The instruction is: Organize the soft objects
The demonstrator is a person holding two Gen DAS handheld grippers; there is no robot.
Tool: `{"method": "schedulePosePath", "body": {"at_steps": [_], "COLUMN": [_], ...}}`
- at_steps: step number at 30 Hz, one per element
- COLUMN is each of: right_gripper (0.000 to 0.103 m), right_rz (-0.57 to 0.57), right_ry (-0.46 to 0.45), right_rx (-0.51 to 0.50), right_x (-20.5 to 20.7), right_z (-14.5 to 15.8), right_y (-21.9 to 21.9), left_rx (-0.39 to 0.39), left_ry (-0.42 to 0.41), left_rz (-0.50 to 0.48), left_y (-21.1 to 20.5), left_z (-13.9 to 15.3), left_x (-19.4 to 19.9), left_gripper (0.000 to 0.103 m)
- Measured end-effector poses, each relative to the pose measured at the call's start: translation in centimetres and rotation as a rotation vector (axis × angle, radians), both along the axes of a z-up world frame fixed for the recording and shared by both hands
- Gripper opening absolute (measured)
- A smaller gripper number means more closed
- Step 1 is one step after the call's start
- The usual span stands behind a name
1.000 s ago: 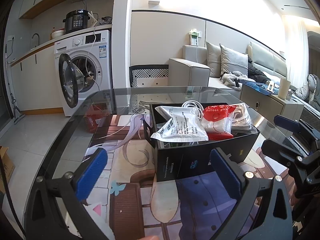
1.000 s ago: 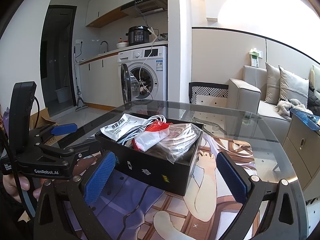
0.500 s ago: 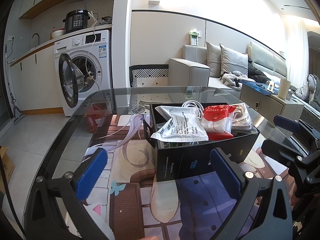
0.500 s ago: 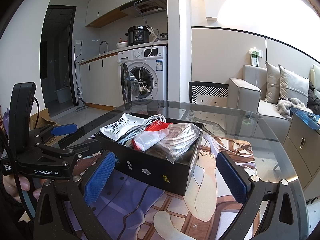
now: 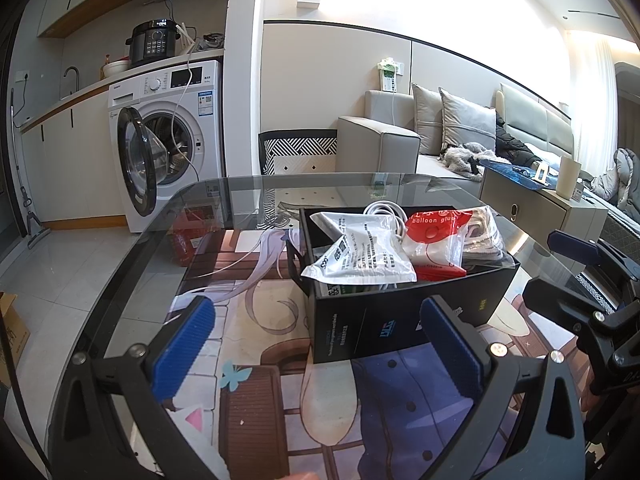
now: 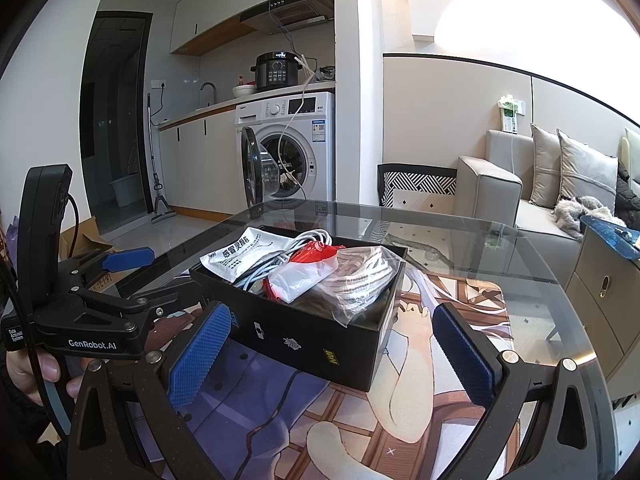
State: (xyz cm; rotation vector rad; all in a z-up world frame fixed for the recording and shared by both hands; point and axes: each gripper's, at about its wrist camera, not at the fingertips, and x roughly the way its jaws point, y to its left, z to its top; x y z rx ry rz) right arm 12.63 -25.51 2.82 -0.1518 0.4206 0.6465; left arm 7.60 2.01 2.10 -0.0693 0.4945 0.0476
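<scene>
Soft objects sit piled in the black box [image 5: 400, 320] on the glass bench [image 5: 152, 280]: clear bag of striped fabric [image 6: 360, 276], white printed pouch [image 5: 360, 260], red-and-white packet [image 5: 434, 244], white cable coil [image 5: 386, 210]. I hold both grippers just short of the box, left gripper [image 5: 316, 344] and right gripper [image 6: 328, 348], fingers spread wide, nothing in either. Scene fits a box being filled or being emptied; I can't tell which. For any pick I'd come in from above, pinch a bag's loose edge, and avoid snagging the cable under the red packet.
</scene>
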Motion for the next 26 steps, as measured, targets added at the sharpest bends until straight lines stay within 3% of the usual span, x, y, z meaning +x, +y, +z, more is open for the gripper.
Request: {"method": "schedulePosePath", "body": {"at_steps": [26], "right_gripper": [0.103], "right_rz": [0.000], "right_ry": [0.000], "right_rx": [0.001], "right_x": [-0.03], "right_z": [-0.02], "right_y": [-0.01], "left_rx": [0.001], "left_ry": [-0.003], "left_rz": [-0.001], "left_y": [0.03], "left_z": [0.18], "left_x": [-0.05], "left_gripper": [0.103]}}
